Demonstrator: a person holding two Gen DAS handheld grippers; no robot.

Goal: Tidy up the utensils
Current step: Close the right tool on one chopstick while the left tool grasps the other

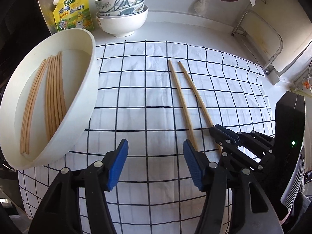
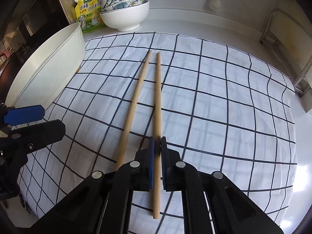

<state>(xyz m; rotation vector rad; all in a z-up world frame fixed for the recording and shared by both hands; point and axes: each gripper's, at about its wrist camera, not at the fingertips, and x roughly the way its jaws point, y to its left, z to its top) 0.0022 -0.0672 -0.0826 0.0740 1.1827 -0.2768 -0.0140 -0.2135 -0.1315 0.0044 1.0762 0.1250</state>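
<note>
Right gripper (image 2: 157,142) clamped on right chopstick (image 2: 158,97), long axis pointing away toward bowls (image 2: 124,9)

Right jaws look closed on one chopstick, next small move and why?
Probably lift the right gripper a little, then carry toward the white tray. Its jaws are shut on the right-hand chopstick, which still lies on the checked cloth. The tray already holds other chopsticks.
</note>
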